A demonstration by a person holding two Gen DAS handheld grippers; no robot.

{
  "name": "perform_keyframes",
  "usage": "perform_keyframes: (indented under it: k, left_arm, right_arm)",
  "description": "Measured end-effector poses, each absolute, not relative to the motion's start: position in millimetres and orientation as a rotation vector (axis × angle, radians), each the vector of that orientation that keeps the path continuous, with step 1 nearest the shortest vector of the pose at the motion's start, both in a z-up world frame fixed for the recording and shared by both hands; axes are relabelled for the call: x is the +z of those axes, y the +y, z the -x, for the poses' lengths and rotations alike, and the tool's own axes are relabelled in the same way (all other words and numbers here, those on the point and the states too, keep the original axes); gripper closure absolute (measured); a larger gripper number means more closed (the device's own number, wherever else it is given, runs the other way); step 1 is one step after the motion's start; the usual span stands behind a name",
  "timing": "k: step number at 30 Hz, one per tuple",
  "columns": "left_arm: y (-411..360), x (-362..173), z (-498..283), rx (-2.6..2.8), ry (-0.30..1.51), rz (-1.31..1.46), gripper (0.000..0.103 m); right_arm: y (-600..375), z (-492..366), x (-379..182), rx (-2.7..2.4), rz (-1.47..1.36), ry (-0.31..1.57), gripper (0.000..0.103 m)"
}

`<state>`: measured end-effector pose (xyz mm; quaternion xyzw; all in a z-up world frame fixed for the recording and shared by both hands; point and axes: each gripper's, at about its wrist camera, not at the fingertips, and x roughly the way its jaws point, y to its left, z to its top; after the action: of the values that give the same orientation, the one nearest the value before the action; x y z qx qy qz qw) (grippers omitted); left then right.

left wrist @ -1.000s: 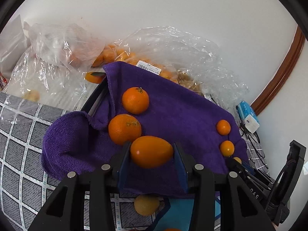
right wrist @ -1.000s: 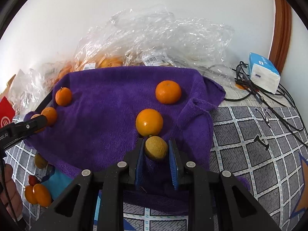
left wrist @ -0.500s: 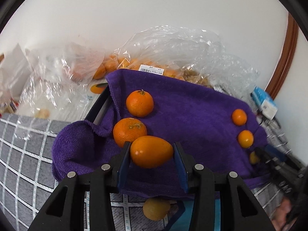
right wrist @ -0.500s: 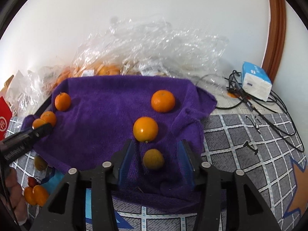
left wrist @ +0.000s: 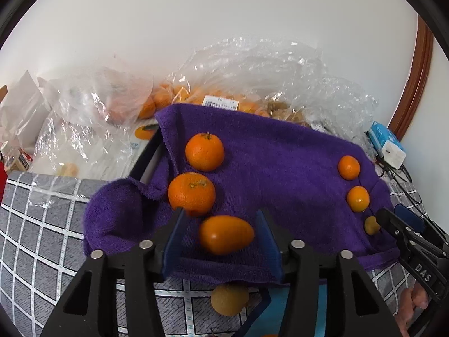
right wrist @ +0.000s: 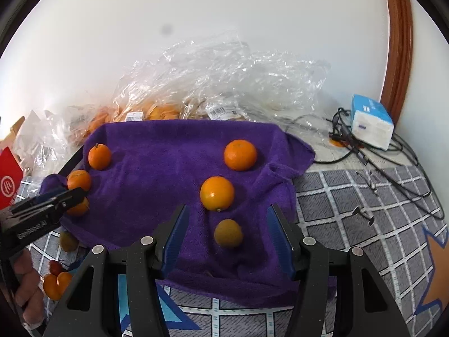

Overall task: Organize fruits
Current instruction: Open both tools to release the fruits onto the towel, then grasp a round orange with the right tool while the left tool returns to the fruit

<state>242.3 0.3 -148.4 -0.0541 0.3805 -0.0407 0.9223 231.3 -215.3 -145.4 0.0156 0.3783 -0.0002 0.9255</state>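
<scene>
A purple towel (left wrist: 280,174) lies on the checked mat, also in the right wrist view (right wrist: 168,168). My left gripper (left wrist: 221,238) is open around an oval orange fruit (left wrist: 226,234) resting on the towel, below two mandarins (left wrist: 192,193) (left wrist: 204,151). My right gripper (right wrist: 227,236) is open around a small yellow-brown fruit (right wrist: 228,233) on the towel, below two oranges (right wrist: 217,193) (right wrist: 240,155). The same column shows at the towel's right edge in the left view (left wrist: 357,198). The left gripper's tip (right wrist: 53,205) shows at the towel's left edge.
Clear plastic bags (right wrist: 219,84) with more oranges lie behind the towel against the wall. A blue-white tissue pack (right wrist: 370,125) and black cables (right wrist: 393,151) sit at right. Loose fruits lie on the mat off the towel (left wrist: 228,299) (right wrist: 54,280). A red box (right wrist: 8,185) stands at left.
Both grippers have opened and let go of their fruits, which now rest on the towel. Both have drawn back a little.
</scene>
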Motion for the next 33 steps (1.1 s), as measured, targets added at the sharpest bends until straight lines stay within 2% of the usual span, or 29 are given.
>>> perform_keyframes:
  k: [10,16,26,29,33]
  left_arm:
    - [17.9,-99.9,-216.0,-0.088,0.627,0.141,0.048]
    - [40.4,-81.5,-186.5,-0.061,0.660,0.098,0.048]
    - [102.5,-141.2,-130.9,0.066,0.786,0.118,0.048]
    - [114.2,-158.0,-124.5,0.062,0.830,0.161,0.049]
    - [116.2,-171.2,-123.0,0.057,0.840,0.147,0.049]
  right_arm:
    - [-204.8,-191.8,-112.6,0.004,-0.018,0.808,0.046]
    - [-181.7,-163.0,-109.6,0.057,0.010,0.814,0.050]
    - [-118.1,-142.7,-139.0,0.244,0.041,0.848,0.051]
    - [-103.1,-139.7,-148.0,0.280,0.069,0.866,0.055]
    - [-90.6,-142.3,-157.9,0.334,0.069,0.899,0.055]
